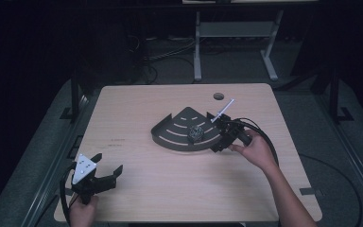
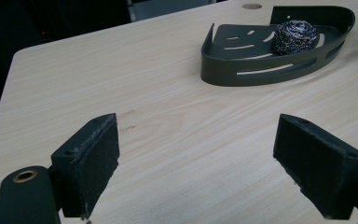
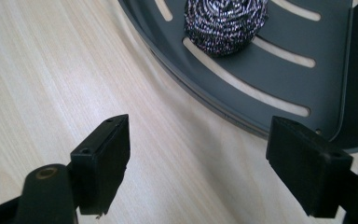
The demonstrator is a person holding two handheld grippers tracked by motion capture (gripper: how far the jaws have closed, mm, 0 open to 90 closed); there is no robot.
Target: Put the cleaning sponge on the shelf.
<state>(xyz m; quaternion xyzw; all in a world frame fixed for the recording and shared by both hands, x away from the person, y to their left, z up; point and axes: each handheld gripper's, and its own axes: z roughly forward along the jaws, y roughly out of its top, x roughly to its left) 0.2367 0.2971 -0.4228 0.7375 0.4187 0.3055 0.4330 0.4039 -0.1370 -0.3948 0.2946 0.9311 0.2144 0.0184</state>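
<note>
The right tongs (image 1: 216,137) sit at the curved right edge of the dark corner tray (image 1: 170,137), held by the person's right hand (image 1: 255,150), and their jaws stand released with nothing between them. In the right gripper view the two black pads frame bare wood, with the tray's rounded rim just ahead of them. The left tongs (image 1: 108,165) rest near the front left corner of the counter (image 1: 137,189), well apart from the tray, held from below by the left hand (image 1: 82,213); their jaws are spread wide too, gripping nothing (the left gripper view shows plain wood grain between the pads).

The tray is a quarter-round shelf of dark grey metal with long slots cut through its floor and a low wall running round it. It lies flat near the middle of the counter. Inside it lies a single steel-wool scrubber (image 1: 196,134), a coiled ball of shiny wire, resting on the slotted floor towards the side nearer the right tongs. In the right gripper view the scrubber (image 3: 226,23) lies just beyond the rim, not touched by either pad.

A thin white stick (image 1: 222,111) lies slanted at the tray's far right corner, just above the right tongs. A round hole (image 1: 218,96) is cut in the counter farther back.
</note>
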